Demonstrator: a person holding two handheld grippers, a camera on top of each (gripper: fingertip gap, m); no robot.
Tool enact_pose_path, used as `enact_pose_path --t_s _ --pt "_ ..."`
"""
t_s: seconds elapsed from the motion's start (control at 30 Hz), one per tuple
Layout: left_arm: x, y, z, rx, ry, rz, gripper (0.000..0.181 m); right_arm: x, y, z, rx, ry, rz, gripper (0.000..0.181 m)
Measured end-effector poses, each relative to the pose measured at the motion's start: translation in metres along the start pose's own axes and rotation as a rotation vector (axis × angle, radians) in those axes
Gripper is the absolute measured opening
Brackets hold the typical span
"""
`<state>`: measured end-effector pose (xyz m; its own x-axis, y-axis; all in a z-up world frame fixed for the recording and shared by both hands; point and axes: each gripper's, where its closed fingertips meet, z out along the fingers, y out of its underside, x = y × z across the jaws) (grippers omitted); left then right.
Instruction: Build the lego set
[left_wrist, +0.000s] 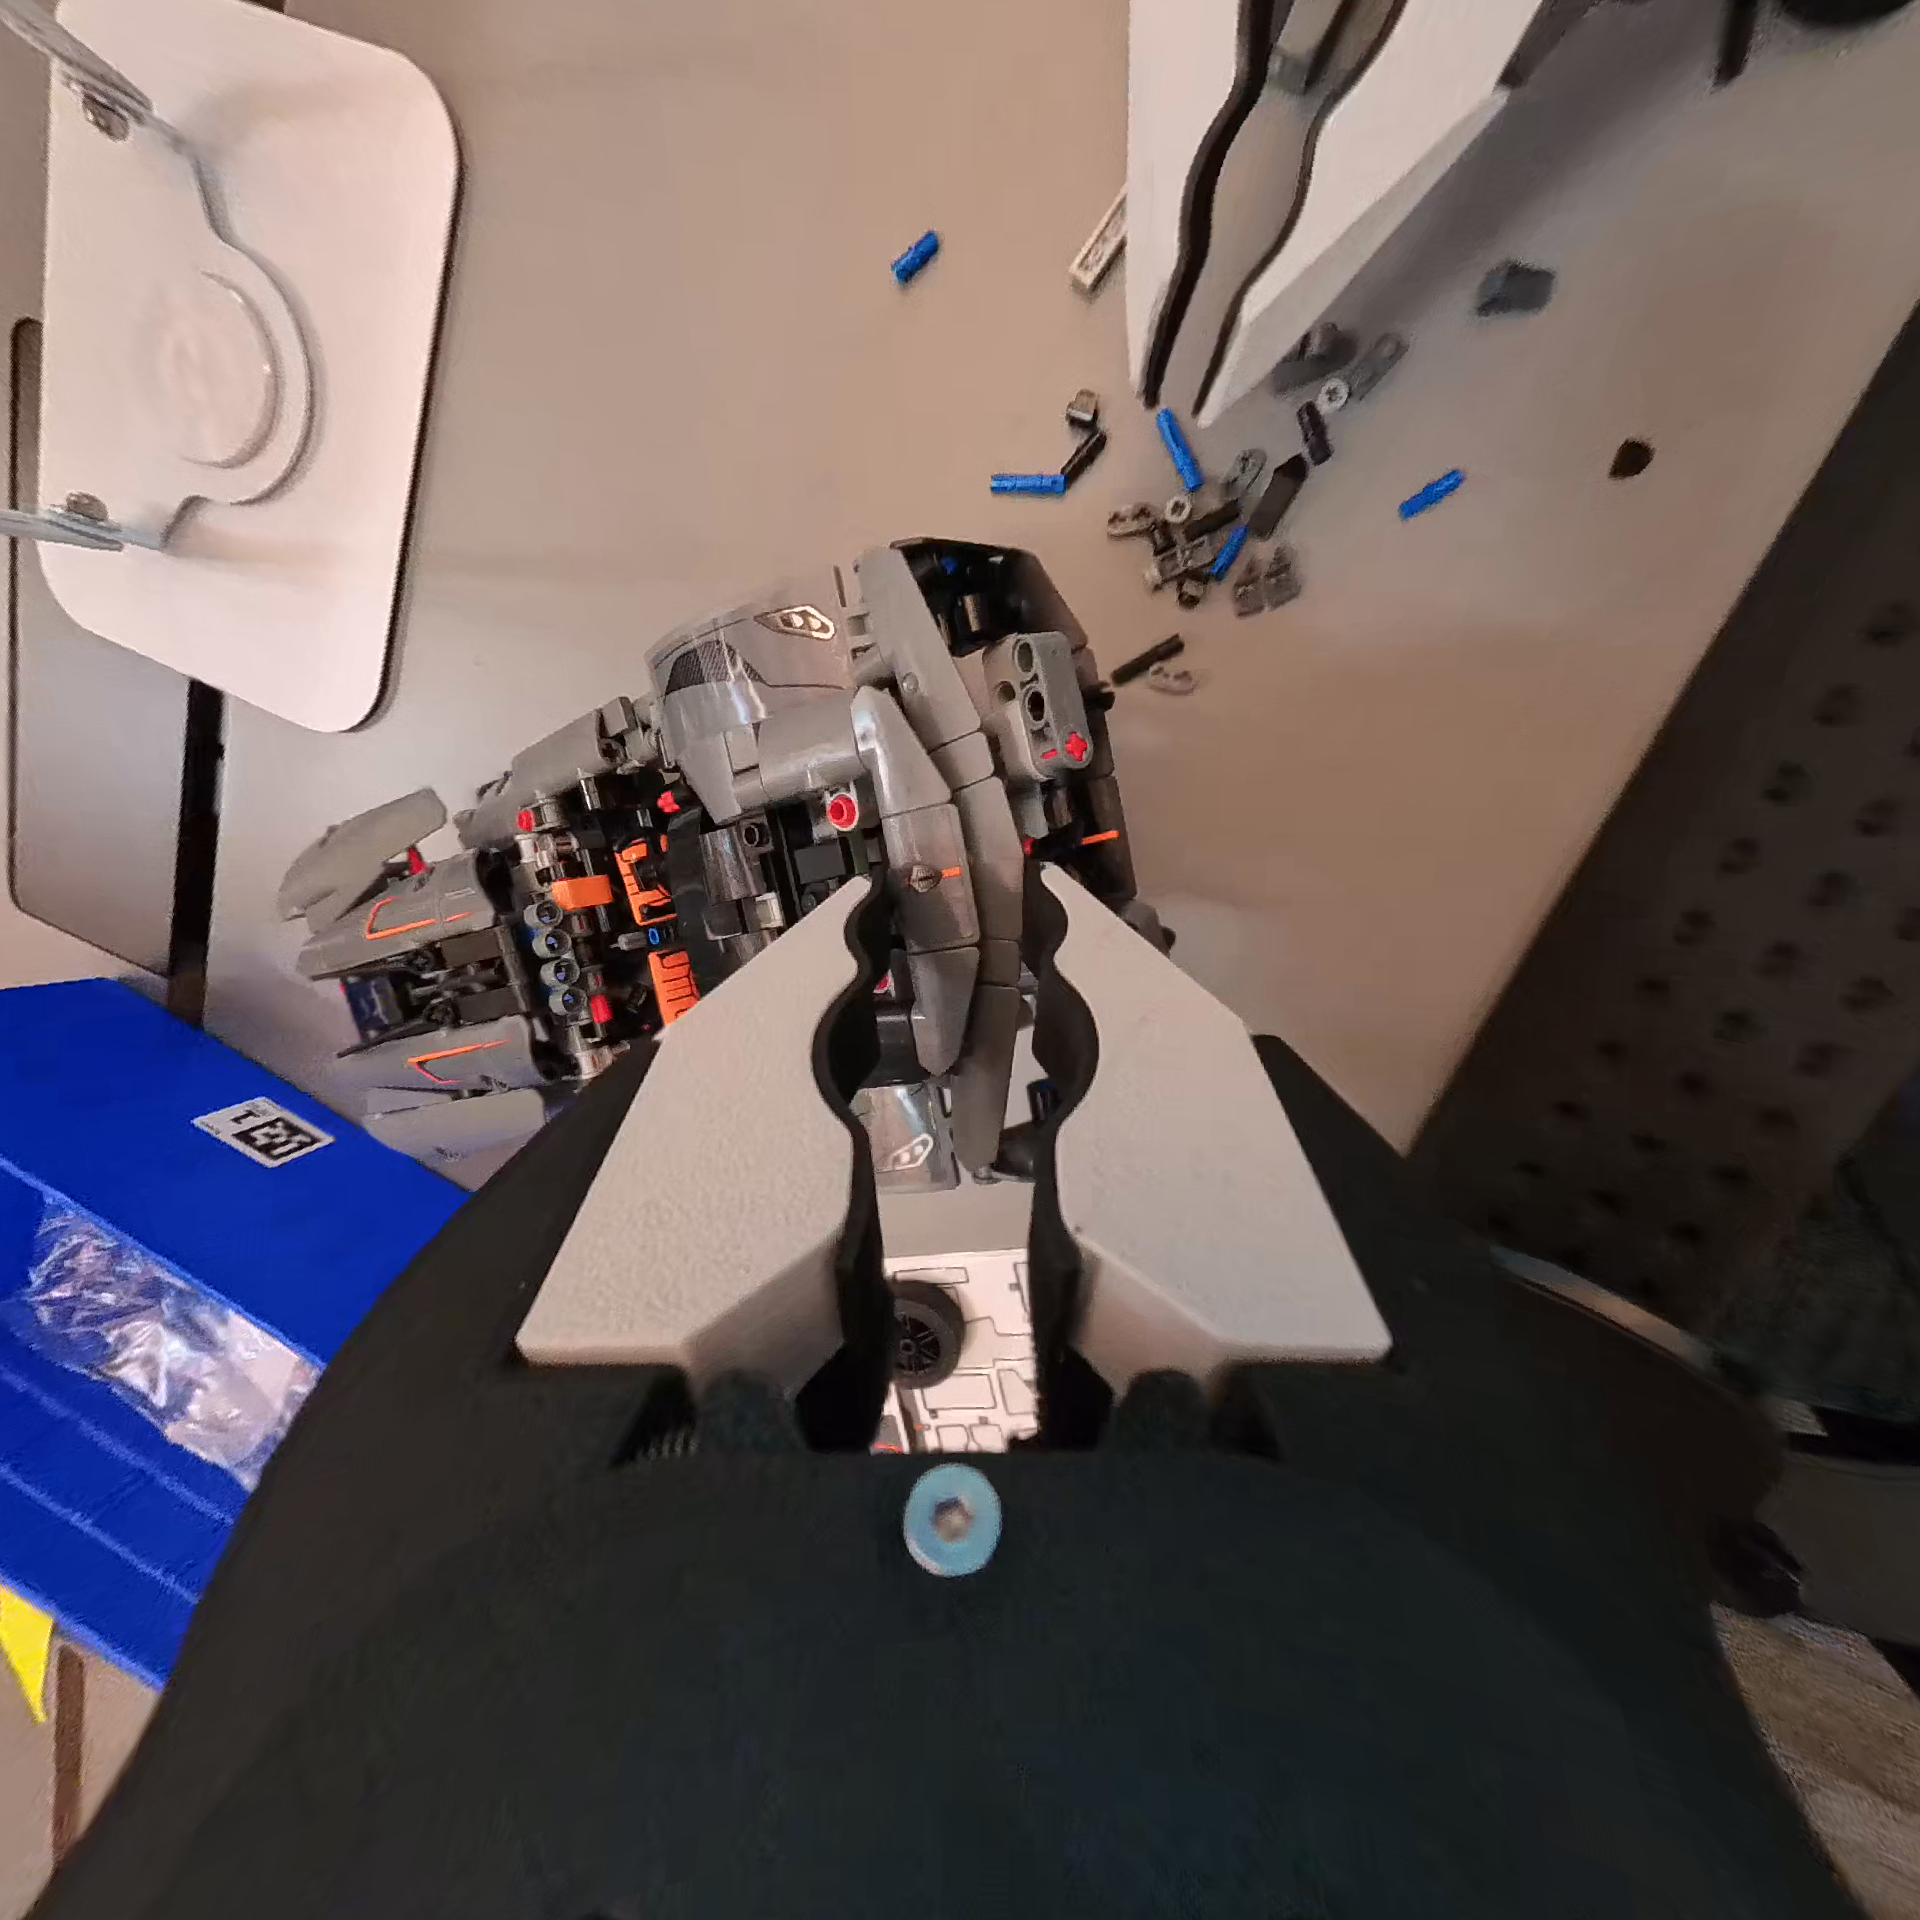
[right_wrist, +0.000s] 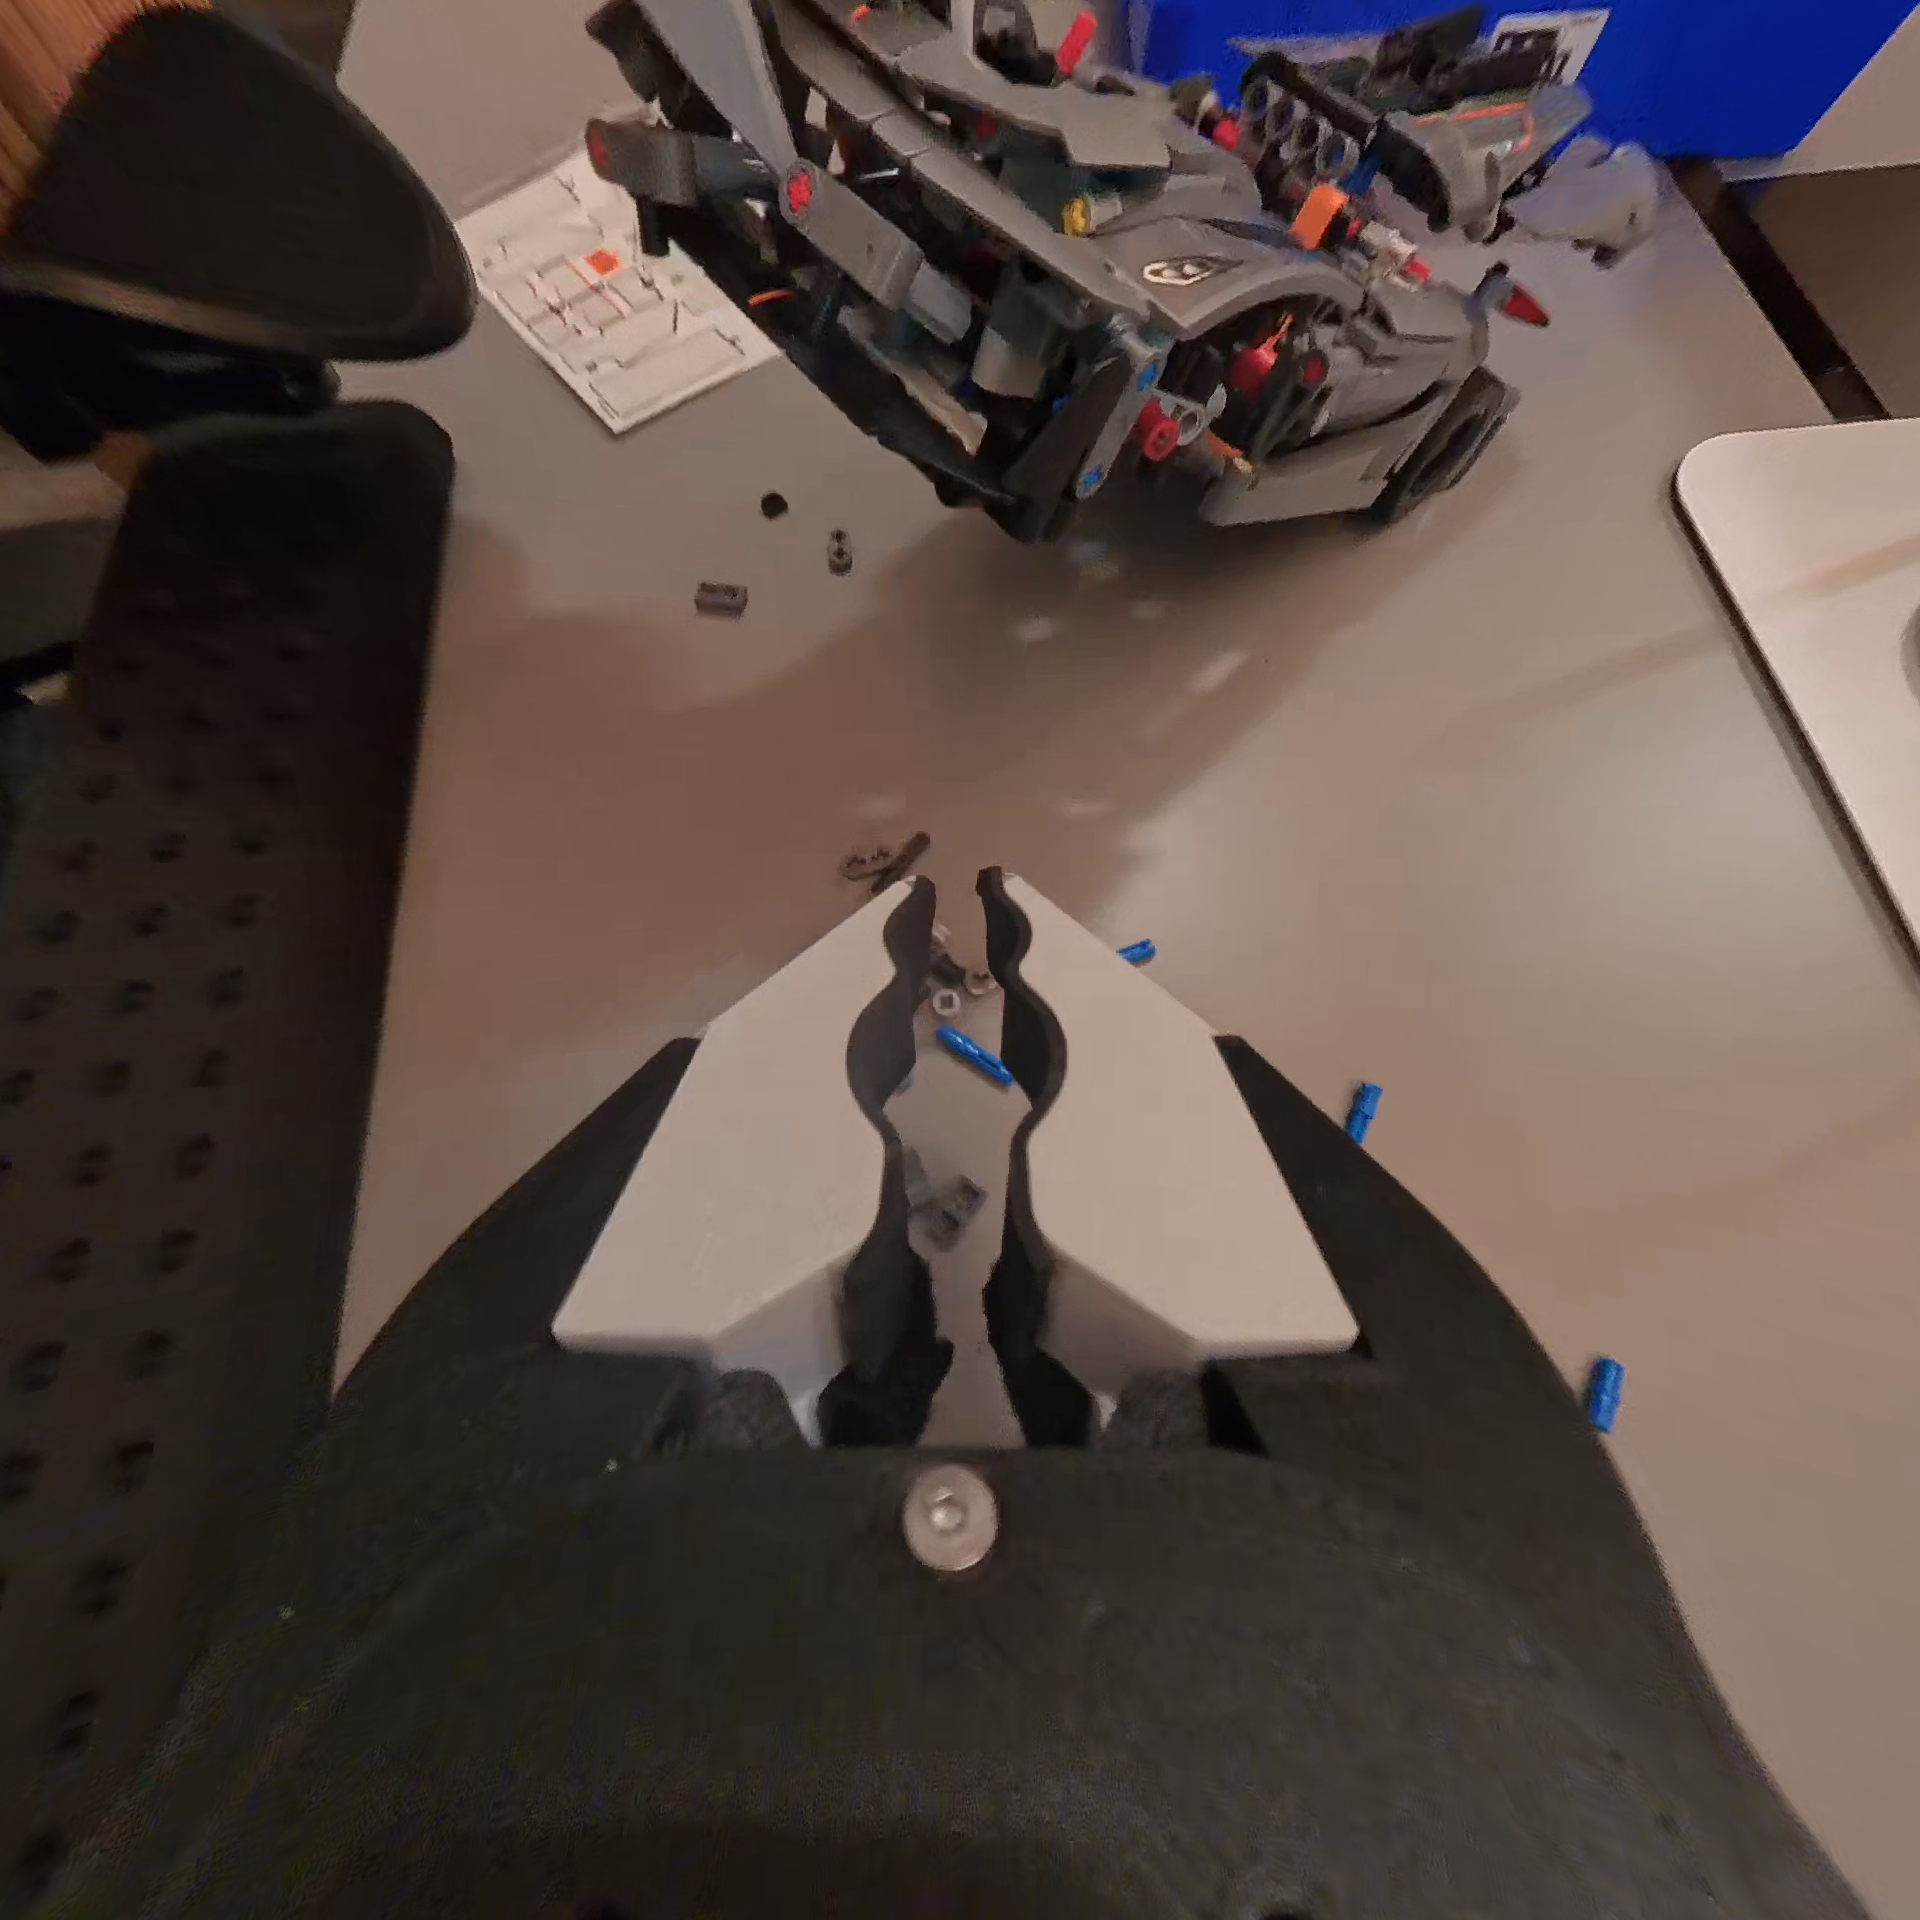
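The grey, black and orange lego car (left_wrist: 727, 831) lies tilted on the table. My left gripper (left_wrist: 956, 881) is shut on a grey curved side panel (left_wrist: 951, 935) of it. In the right wrist view the car (right_wrist: 1039, 260) sits at the far end with its near side raised. My right gripper (right_wrist: 953, 881) hovers low over a pile of small dark parts and blue pins (right_wrist: 971, 1055); its jaws stand a narrow gap apart and hold nothing. It also shows in the left wrist view (left_wrist: 1179, 405), above the parts pile (left_wrist: 1205, 520).
An instruction sheet (right_wrist: 613, 301) lies left of the car, and a black wheel (left_wrist: 925, 1335) rests on it. A blue box (left_wrist: 125, 1143) holds bagged parts. A white board (left_wrist: 239, 343) sits at the table's side. A black perforated chair (right_wrist: 208, 935) stands by the edge. Blue pins (right_wrist: 1363, 1110) lie scattered. My hands' fingertips stand some 12 cm from each other. The black wheel (left_wrist: 925, 1335) lies some 25 cm from my left tips, 30 cm from my right tips.
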<state>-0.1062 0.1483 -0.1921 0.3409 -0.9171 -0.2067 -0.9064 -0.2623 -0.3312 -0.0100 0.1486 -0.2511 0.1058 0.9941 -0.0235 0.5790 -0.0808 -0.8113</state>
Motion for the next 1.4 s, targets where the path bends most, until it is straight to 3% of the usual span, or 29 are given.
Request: enact_pose_path --t_s 0.5,0.73,1.4 --pt "0.020 -0.060 -0.036 0.059 0.188 -0.095 0.021 0.005 -0.046 -0.027 0.245 0.069 -0.019 0.012" --pt "0.022 -0.082 -0.041 0.086 0.242 -0.134 0.022 0.008 -0.059 -0.042 0.322 0.097 -0.055 0.000" --pt "0.012 -0.100 -0.057 0.226 0.403 -0.242 0.022 0.014 -0.080 -0.068 0.437 0.127 -0.051 0.000"
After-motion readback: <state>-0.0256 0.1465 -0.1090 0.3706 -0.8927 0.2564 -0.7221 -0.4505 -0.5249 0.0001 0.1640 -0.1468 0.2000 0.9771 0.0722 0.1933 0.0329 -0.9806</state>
